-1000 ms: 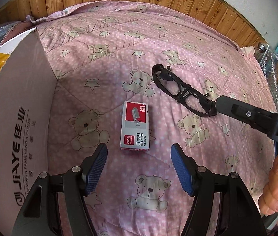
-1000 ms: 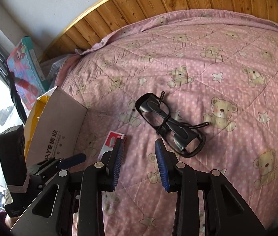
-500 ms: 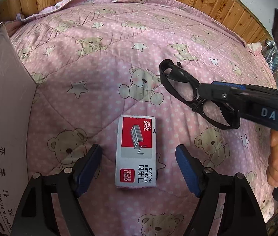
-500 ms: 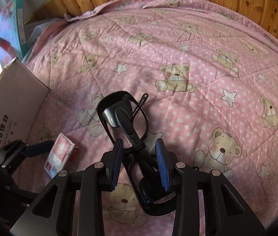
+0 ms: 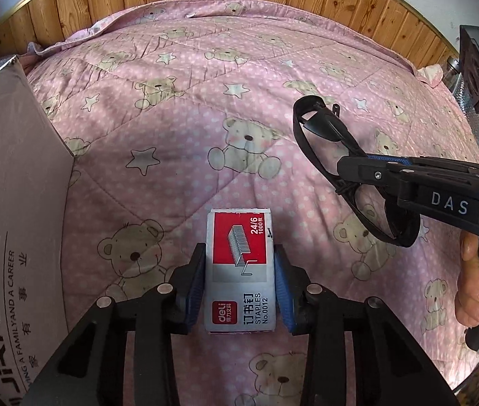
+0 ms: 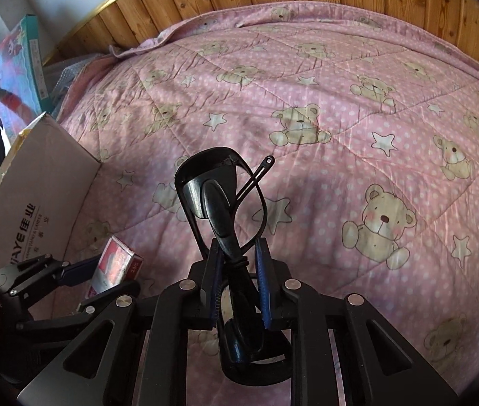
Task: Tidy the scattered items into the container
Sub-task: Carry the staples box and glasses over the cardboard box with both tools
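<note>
Jaws now closed on staple box (image 5: 240, 270), glasses (image 6: 220, 199)

Your staple box (image 5: 240, 270) is red and grey, printed "24/6" and "STAPLES No.0012". It lies flat, label up, on the pink bear quilt (image 5: 188, 128), just right of the cardboard box (image 5: 12, 203). Your black glasses (image 6: 220, 203) are folded, further right of that cardboard box, which stands open on the quilt with "JIAYE" printed on its side.
</note>
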